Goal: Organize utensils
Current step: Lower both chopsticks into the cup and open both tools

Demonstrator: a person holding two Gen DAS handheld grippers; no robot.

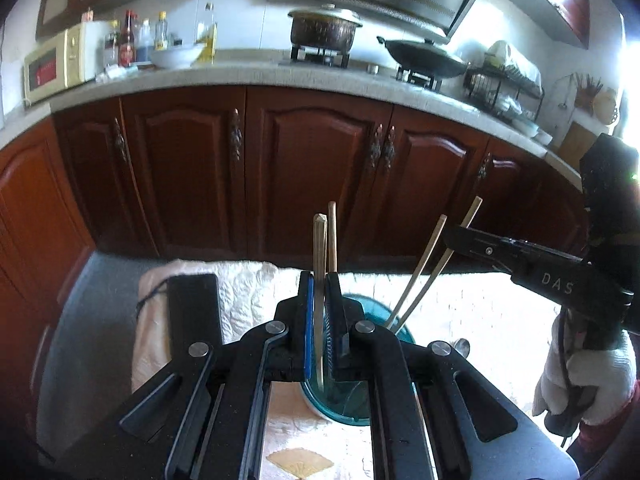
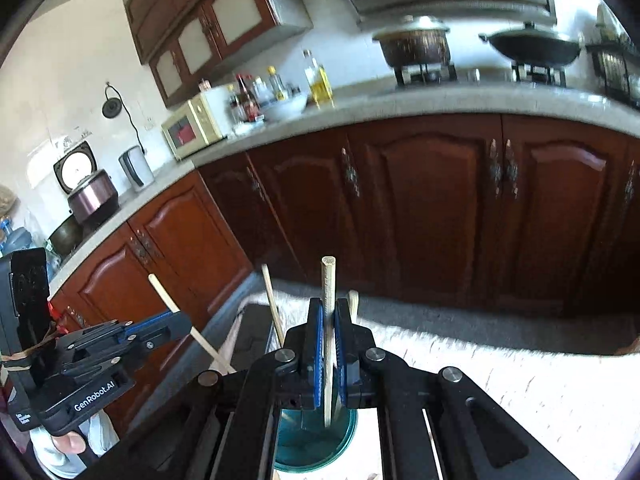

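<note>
My left gripper (image 1: 319,280) is shut on an upright wooden chopstick (image 1: 320,248), whose lower end hangs over a teal utensil cup (image 1: 352,404). A second stick (image 1: 332,232) rises just behind it. Two more chopsticks (image 1: 420,272) lean right out of the cup, next to my right gripper (image 1: 450,236). In the right wrist view my right gripper (image 2: 329,308) is shut on a pale chopstick (image 2: 329,280) above the same cup (image 2: 316,444). My left gripper (image 2: 182,320) shows at the left, shut on a slanted chopstick (image 2: 164,292).
The cup stands on a white quilted cloth (image 1: 248,292) that also carries a flat black device (image 1: 194,308) at the left and a metal spoon (image 1: 462,346). A gloved hand (image 1: 584,380) holds the right gripper. Dark wooden cabinets (image 1: 312,168) and a counter stand beyond.
</note>
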